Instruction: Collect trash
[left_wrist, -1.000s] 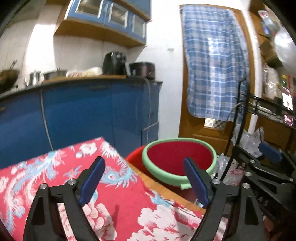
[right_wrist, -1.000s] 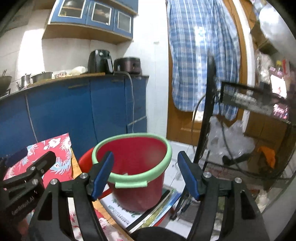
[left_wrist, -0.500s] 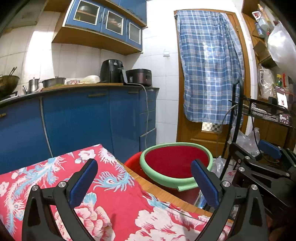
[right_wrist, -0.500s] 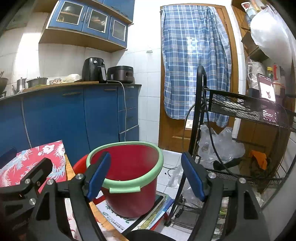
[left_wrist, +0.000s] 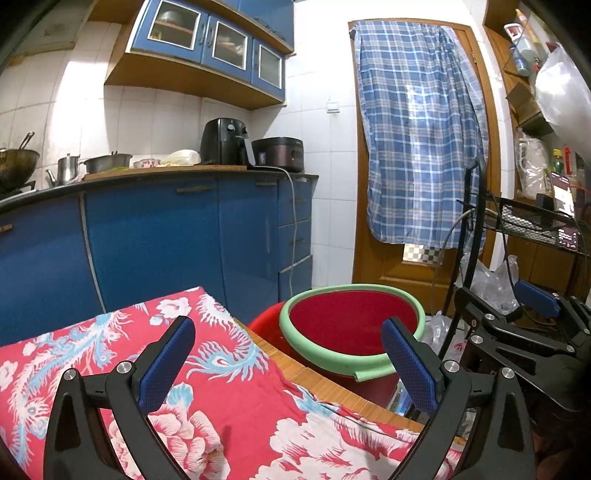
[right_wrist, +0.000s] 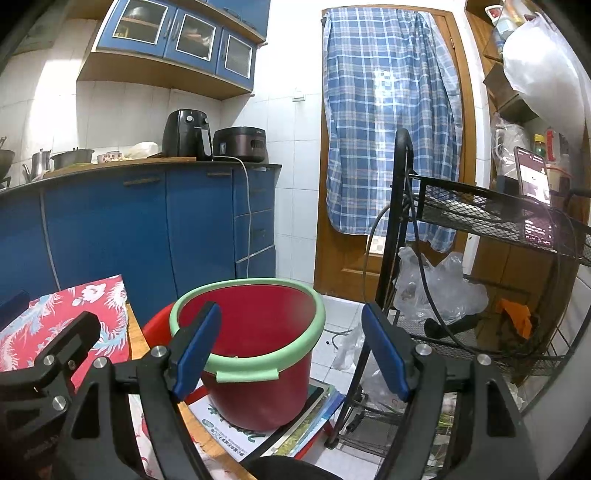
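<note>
A tiled kitchen fills the background: blue base cabinets (left_wrist: 155, 236) run along the wall under a worktop carrying pots, a black air fryer (left_wrist: 226, 142) and a dark rice cooker (left_wrist: 277, 149), and a blue plaid cloth (left_wrist: 421, 133) hangs over a wooden door. In the foreground is a wooden counter (left_wrist: 325, 387) draped with a red floral cloth (left_wrist: 229, 398).

The red bucket (right_wrist: 258, 350) with a pale green rim stands upright, its long axis vertical and its mouth facing up. It rests on a stack of books or magazines (right_wrist: 255, 439) just past the counter's edge. From the right gripper (right_wrist: 291, 347) it lies straight ahead and slightly below, framed between the two fingers. From the left gripper (left_wrist: 288, 365) it sits ahead and toward the right finger. Something pale shows low inside the bucket, too small to identify.

The left gripper hovers over the floral cloth, aimed slightly downward, its jaws having just been opening and now spread wide with nothing between them. The right gripper is also tilted slightly down, jaws parted and empty. It appears at the right edge of the left wrist view, so the two sit side by side. To its right stands a black wire rack (right_wrist: 491, 214) with clear plastic bags (right_wrist: 436, 291) on its lower shelf.
</note>
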